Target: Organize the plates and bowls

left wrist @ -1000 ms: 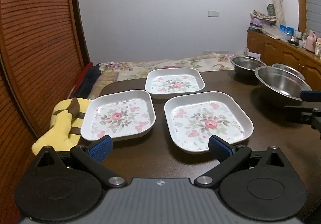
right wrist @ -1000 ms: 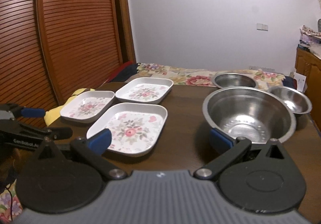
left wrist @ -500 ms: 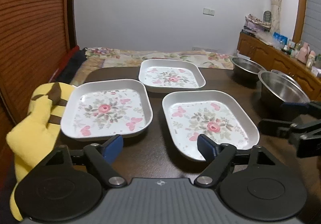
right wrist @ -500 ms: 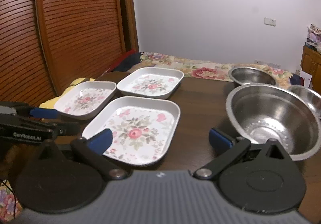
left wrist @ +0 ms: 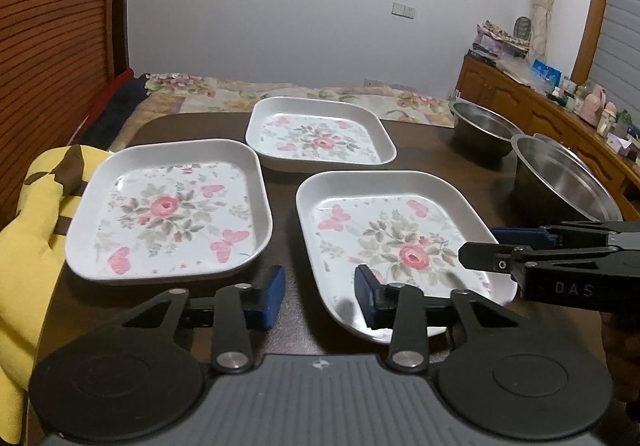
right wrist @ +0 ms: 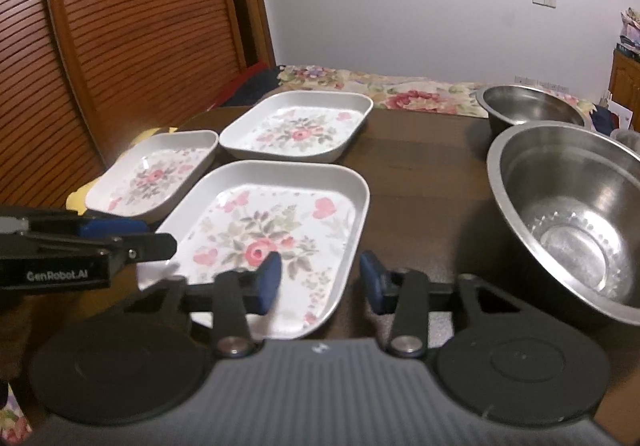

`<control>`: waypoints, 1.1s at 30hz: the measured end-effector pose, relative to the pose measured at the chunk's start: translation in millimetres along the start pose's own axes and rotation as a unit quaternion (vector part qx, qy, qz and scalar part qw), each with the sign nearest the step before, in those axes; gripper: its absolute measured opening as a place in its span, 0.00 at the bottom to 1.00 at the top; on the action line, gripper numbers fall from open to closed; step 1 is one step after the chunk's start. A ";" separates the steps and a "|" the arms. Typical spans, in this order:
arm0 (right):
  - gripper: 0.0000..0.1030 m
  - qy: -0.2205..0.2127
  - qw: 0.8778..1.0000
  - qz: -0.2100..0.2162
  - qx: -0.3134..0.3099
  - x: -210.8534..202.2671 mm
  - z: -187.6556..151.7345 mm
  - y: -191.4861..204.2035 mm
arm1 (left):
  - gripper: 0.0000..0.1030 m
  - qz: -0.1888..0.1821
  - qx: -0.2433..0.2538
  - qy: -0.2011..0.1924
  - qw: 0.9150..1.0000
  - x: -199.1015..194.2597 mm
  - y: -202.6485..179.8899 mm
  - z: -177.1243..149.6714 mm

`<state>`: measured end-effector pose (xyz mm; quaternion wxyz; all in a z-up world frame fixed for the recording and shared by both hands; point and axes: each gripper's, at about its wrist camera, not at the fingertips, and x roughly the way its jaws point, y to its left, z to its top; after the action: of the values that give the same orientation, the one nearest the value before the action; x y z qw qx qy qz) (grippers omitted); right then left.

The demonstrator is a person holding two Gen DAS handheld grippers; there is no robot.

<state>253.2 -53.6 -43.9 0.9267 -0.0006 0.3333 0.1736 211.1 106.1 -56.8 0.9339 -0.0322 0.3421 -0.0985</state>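
Near plate (left wrist: 400, 242), white with a rose print, lies flat on the dark table (left wrist: 420, 150), nearest of three such plates. All places taken from it.

- Left plate (left wrist: 168, 210) just beside it, a strip of bare table between. Far plate (left wrist: 320, 134) behind it, apart.
- Large steel bowl (right wrist: 572, 222) to its right, well apart; a smaller steel bowl (right wrist: 528, 106) behind that one. A yellow cloth (left wrist: 36, 206) lies past the left plate at the table's edge.
- Nothing is stacked yet.

Left gripper (left wrist: 318, 296): jaws closing, nothing between the pads. Its right pad sits over the near plate's front-left corner, its left pad over the bare strip between the plates. No pressing seen.

Right gripper (right wrist: 320, 280): jaws closing, also empty. Its left pad hangs over the near plate's front right part, its right pad over bare table just off the plate's right edge.

Judgement: both tools look set to take the near plate by its rim. To do it well, straddle the rim wall squarely, one pad inside and one outside, low enough to catch the wall. Lift level and clear the neighbour's rim before nesting.
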 end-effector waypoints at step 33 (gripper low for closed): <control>0.19 -0.008 0.999 0.030 0.038 -41.8 -25.0 -3.3 | 0.10 -0.026 -0.013 -0.010 1.000 -49.0 -14.5 -22.1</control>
<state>208.8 -73.0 -38.0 0.9232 0.0461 0.3320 0.1881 157.9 102.3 -40.9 0.9341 -0.0538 0.3328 -0.1177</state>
